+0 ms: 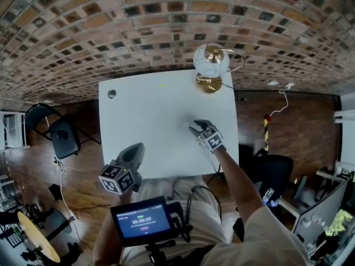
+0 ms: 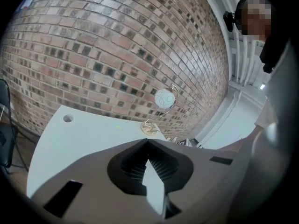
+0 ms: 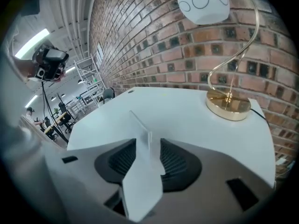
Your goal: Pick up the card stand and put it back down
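Observation:
The card stand (image 3: 143, 135) is a thin clear plastic sheet. It stands upright on the white table (image 1: 150, 104), between the jaws of my right gripper (image 3: 148, 143). Those jaws are apart, with a small gap on each side of the sheet, so the pads do not press on it. From the head view, the right gripper (image 1: 195, 128) rests on the table right of its middle, and the clear stand cannot be made out. My left gripper (image 1: 135, 150) hovers at the table's near edge, shut and empty (image 2: 148, 143).
A gold lamp with a white globe (image 1: 209, 65) stands at the table's far right corner, beyond the right gripper, its base (image 3: 229, 107) close to the brick wall. A round hole (image 1: 112, 93) marks the far left corner. A black chair (image 1: 55, 132) stands left of the table.

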Tool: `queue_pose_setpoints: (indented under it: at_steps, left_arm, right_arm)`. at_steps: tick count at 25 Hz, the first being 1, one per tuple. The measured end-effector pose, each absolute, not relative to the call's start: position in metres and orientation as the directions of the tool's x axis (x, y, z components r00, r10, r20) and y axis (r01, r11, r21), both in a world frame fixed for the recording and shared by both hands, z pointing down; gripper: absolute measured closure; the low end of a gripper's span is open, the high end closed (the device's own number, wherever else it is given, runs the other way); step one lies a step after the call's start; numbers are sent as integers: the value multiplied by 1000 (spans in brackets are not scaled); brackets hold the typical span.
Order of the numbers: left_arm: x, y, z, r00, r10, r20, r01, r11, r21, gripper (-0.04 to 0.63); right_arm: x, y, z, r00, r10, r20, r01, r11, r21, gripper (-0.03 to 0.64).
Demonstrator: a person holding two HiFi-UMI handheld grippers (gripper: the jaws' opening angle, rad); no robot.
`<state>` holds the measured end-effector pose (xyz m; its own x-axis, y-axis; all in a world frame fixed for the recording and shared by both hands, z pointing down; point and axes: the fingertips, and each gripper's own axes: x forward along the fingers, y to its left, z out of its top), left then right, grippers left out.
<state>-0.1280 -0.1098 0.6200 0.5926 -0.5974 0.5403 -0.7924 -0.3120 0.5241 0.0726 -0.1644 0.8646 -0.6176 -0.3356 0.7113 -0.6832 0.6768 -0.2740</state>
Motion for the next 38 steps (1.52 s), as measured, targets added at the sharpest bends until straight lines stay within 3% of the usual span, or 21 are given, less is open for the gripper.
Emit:
queue_pose_setpoints:
  at_steps: [11,16,27,38]
  left_arm:
    - [-141,-114,621,562,-612,557,-816,-297,496,595]
    - [-144,-116,619,554,-618,558,-821,-293,490,595]
    - [-147,-113,613,558,-634,535,-814,-291,504,595]
    - [-147,-118,592,568,-672,475,-799,-311,515,595]
  right_arm:
    - [63,-171,864,-643,-345,684,-671,684,-286,461]
    - [61,-171,856,-661,-367,655,-667,687,-288,585]
    - [54,-167,821,-685,-403,607,-672,672,-311,594]
    - [54,-163,715,-731,-456,508,-653,685,-324,594]
